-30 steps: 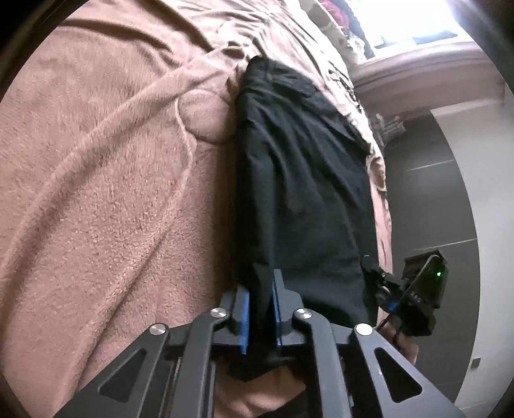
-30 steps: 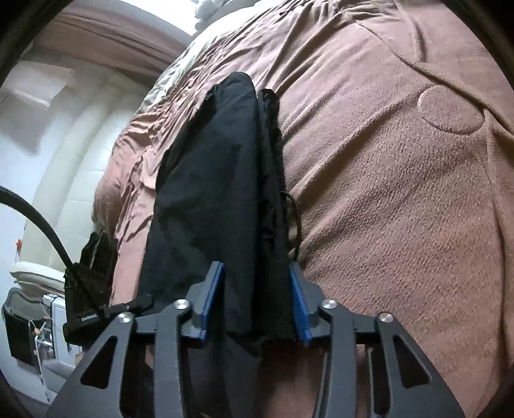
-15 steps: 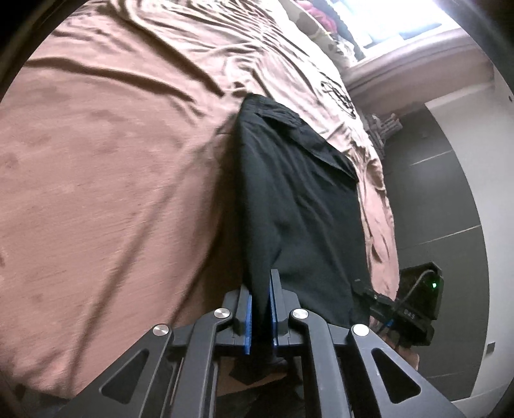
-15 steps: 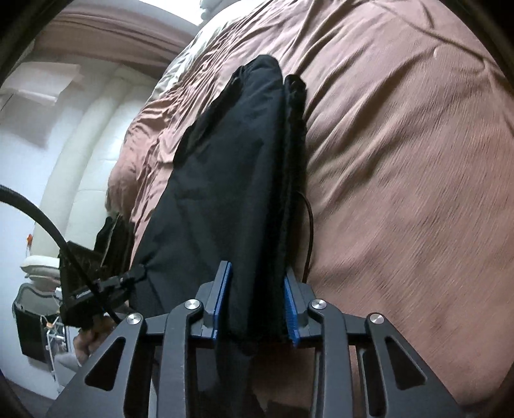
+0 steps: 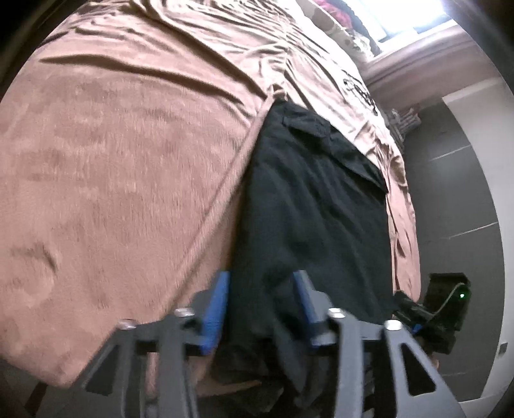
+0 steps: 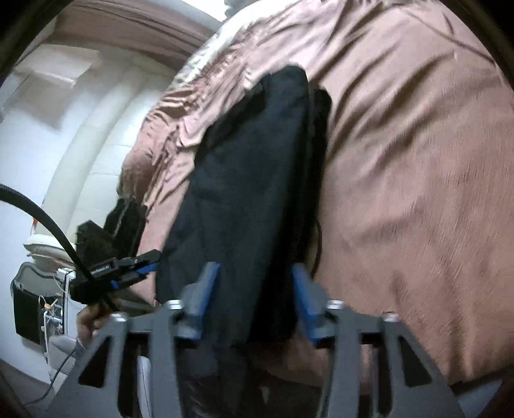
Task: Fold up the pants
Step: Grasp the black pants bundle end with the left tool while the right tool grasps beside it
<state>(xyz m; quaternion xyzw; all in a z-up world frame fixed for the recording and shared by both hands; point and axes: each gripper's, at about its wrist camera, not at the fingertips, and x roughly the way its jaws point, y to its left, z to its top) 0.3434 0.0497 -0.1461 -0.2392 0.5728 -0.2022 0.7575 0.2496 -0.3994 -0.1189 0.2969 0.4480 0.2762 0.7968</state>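
Black pants (image 5: 314,205) lie folded lengthwise on a brown blanket (image 5: 128,160), their near end hanging over the bed's edge. My left gripper (image 5: 260,308) straddles that near end; its jaws are opening, with the cloth loose between the blue pads (image 5: 218,299). In the right wrist view the same pants (image 6: 250,180) run away from my right gripper (image 6: 253,295), whose jaws are also opening around the cloth's other corner. Each gripper shows in the other's view: the right one (image 5: 443,305) and the left one (image 6: 128,267), held by a hand (image 6: 90,318).
The brown blanket (image 6: 417,160) covers the whole bed, wrinkled towards the far side. A bright window (image 5: 417,13) lies beyond the bed, with a grey tiled floor (image 5: 456,199) to the right. A white wall and a dark hanging bag (image 6: 29,308) stand to the left.
Both grippers were clamped on the pants' near end; now both sets of jaws have spread apart. The left wrist camera has pulled back, showing more of the bed.
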